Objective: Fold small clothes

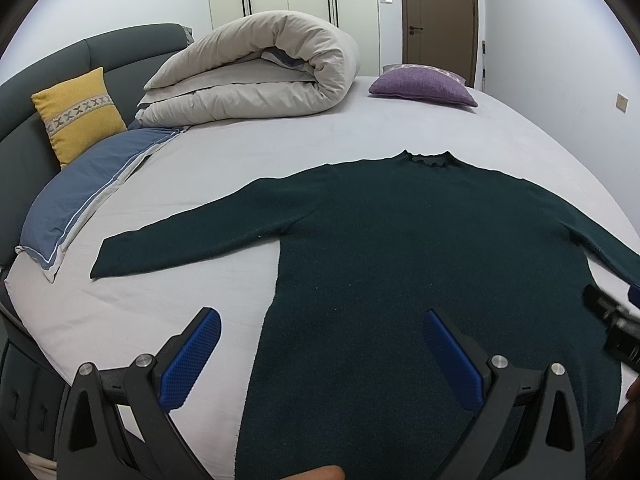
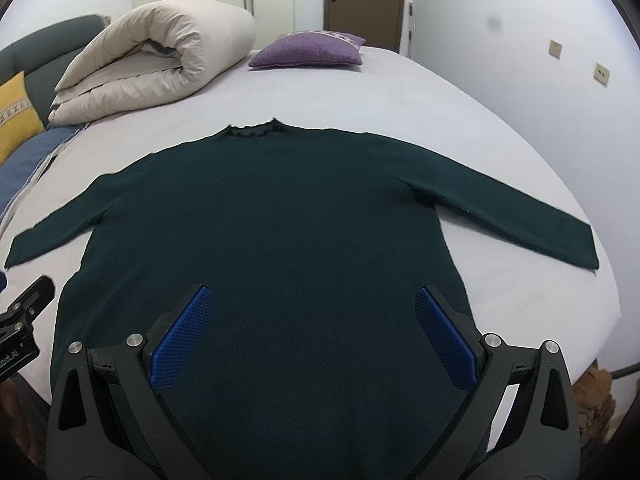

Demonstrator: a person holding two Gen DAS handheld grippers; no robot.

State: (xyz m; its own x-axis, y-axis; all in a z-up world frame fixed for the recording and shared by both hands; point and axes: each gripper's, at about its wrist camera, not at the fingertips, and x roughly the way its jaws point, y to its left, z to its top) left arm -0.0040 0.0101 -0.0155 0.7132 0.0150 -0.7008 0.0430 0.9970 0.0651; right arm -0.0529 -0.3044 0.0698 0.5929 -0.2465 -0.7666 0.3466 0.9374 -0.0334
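A dark green long-sleeved sweater [image 2: 280, 216] lies flat and unfolded on the pale bed sheet [image 2: 400, 92] — sleeves spread toward 9 and 3 o'clock, ruffled collar at 12, its knit smooth and free of creases. The left gripper [image 1: 320, 356] hangs wide apart over the sweater's left side edge (one blue pad over sheet, one over knit), holding nothing. The right gripper [image 2: 312, 332] — equally wide, empty — hangs above the lower body.
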